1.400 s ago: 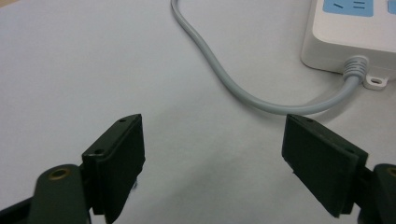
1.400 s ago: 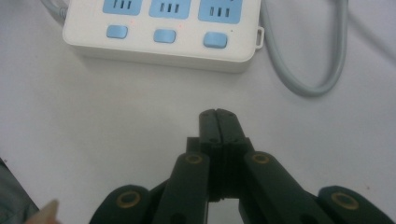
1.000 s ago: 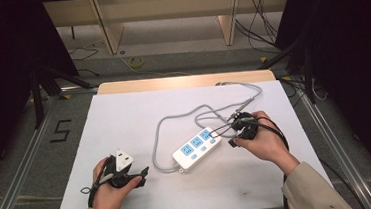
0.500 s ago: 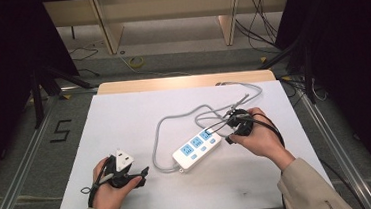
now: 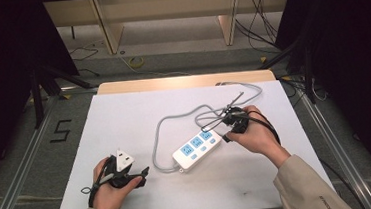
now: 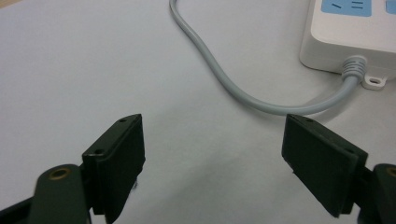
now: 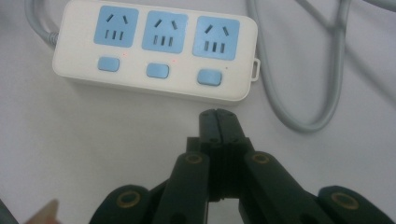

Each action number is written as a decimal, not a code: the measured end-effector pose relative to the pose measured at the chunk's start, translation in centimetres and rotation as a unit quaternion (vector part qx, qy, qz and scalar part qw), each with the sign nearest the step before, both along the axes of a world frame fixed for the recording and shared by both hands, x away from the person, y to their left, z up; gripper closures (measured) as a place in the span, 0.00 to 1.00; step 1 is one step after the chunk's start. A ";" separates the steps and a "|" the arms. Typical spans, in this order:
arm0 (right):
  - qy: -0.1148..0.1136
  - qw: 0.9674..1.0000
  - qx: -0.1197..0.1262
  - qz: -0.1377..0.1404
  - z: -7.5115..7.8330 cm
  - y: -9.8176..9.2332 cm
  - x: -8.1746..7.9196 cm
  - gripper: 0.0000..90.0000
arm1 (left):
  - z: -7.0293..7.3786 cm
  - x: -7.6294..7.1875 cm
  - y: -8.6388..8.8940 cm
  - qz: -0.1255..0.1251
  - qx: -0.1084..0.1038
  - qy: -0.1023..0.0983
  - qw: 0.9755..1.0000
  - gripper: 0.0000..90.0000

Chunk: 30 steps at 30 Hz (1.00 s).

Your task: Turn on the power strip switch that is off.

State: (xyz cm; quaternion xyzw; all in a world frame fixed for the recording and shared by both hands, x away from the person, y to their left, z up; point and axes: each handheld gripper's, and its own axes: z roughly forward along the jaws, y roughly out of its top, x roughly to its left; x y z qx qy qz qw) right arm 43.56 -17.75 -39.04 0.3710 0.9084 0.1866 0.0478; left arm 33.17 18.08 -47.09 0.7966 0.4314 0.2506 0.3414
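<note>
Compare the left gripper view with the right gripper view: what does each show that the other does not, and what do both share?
The left gripper view alone shows open jaws with nothing between them, and the ribbed collar where the cable leaves the casing. The right gripper view alone shows jaws pressed together, three blue sockets and three blue buttons. Both show the white power strip, its grey cable and the white table.

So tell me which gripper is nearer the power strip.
Right. The right gripper hovers just beside the power strip, jaws shut; the left gripper sits farther off by its cable end.

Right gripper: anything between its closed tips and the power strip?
Nothing. In the right gripper view, bare white table separates the right gripper from the power strip.
</note>
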 end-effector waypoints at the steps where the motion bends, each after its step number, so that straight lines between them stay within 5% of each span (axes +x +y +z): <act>1: 0.001 1.000 0.000 0.003 0.0 0.0 0.1 1.00 | 0.0 0.0 0.0 0.000 0.000 0.000 1.000 0.23; 30: 0.011 1.000 -0.017 0.003 -0.5 2.2 1.9 1.00 | 0.0 0.0 0.1 0.001 0.000 0.001 1.000 0.24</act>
